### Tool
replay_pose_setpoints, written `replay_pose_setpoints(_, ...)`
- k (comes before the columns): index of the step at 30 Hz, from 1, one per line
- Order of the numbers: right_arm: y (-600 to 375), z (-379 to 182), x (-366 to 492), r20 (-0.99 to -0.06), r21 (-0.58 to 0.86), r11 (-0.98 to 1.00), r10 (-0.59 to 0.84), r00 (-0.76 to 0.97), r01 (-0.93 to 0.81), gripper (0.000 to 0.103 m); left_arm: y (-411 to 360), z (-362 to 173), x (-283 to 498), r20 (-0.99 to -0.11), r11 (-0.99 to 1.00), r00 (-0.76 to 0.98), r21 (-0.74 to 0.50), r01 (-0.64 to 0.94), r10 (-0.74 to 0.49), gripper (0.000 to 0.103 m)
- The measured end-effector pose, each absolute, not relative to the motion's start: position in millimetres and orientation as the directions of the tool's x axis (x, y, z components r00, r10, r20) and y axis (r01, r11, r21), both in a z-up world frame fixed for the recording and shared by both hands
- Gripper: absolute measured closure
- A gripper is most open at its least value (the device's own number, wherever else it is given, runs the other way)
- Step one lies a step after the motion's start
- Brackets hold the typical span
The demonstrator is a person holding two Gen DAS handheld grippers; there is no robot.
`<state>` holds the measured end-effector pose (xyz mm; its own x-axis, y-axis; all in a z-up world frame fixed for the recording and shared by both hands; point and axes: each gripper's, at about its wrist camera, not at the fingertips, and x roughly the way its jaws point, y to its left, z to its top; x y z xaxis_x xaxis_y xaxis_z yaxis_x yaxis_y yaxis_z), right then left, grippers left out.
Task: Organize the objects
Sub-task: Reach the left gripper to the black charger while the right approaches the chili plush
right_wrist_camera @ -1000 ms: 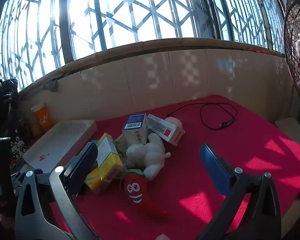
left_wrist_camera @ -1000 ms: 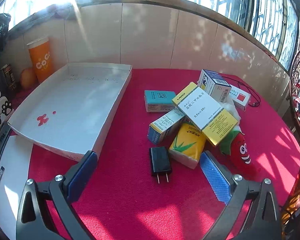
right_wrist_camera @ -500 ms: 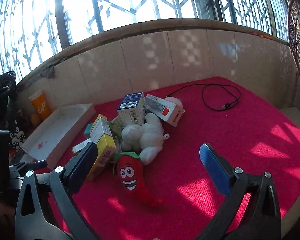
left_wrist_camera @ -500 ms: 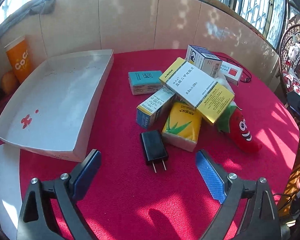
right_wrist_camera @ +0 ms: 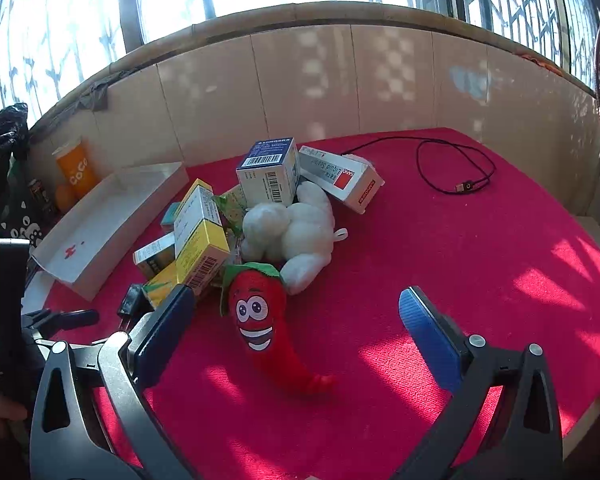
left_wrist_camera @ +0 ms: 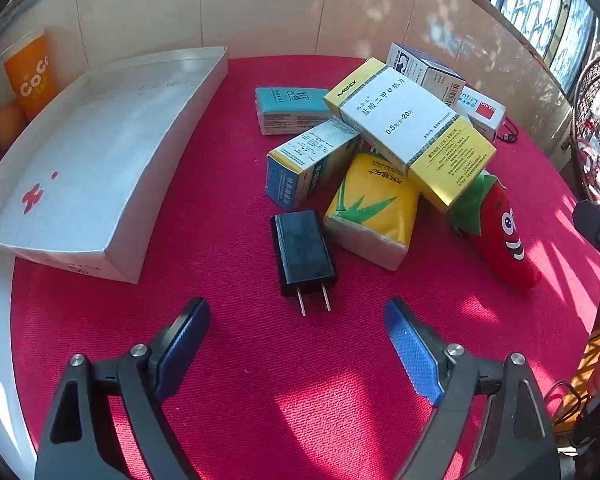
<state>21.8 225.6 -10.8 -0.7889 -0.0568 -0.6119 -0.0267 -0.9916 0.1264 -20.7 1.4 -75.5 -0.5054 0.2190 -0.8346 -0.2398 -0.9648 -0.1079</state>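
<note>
A pile of objects lies on the red cloth: a black plug charger (left_wrist_camera: pixel 304 252), a yellow tissue pack (left_wrist_camera: pixel 374 210), a yellow-white medicine box (left_wrist_camera: pixel 408 128), a teal box (left_wrist_camera: pixel 292 108), a blue-white box (left_wrist_camera: pixel 308 160) and a red chili plush (left_wrist_camera: pixel 496 228). My left gripper (left_wrist_camera: pixel 298 312) is open, just in front of the charger's prongs. My right gripper (right_wrist_camera: pixel 296 300) is open, with the chili plush (right_wrist_camera: pixel 264 320) between its fingers. A white plush (right_wrist_camera: pixel 292 228) lies behind the chili. The empty white tray (left_wrist_camera: pixel 132 184) sits left of the pile.
An orange cup (left_wrist_camera: pixel 28 72) stands behind the tray against the tiled wall. A black cable (right_wrist_camera: pixel 456 168) lies on the cloth at the far right. More boxes (right_wrist_camera: pixel 268 172) top the pile. The left gripper's body (right_wrist_camera: pixel 12 312) shows at the left edge of the right wrist view.
Both grippers have moved forward and down toward the pile. The charger now lies close to my left fingertips, and the chili plush has come between my right fingers.
</note>
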Motion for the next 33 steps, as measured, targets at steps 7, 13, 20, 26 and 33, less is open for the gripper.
replay_pose_setpoints(7,215,-29,8,-0.664,0.093,-0.995,-0.086,-0.743,0.032,0.0,12,-79,-39,-0.845,-0.969,-0.501,-0.074,-0.235,0.186,0.023)
replay_pose_setpoints(13,209,-43,-14,-0.713,0.08,-0.992,-0.122,-0.691,0.093,0.002,17,-81,-43,-0.844,-0.97,-0.514,-0.032,-0.24,0.155,0.025)
replay_pose_setpoints(20,189,-61,-30,-0.772,0.031,-0.989,-0.115,-0.626,0.143,0.018,5,-77,-42,-0.836,-0.977,-0.525,-0.059,-0.206,0.161,0.045)
replay_pose_setpoints(26,181,-74,-36,-0.799,0.004,-0.99,-0.089,-0.595,0.142,0.028,13,-78,-43,-0.84,-0.978,-0.529,-0.011,-0.21,0.123,0.045)
replay_pose_setpoints(33,182,-73,-37,-0.791,-0.022,-0.989,-0.071,-0.608,0.144,0.047,21,-78,-52,-0.834,-0.972,-0.536,0.001,-0.236,0.129,0.048)
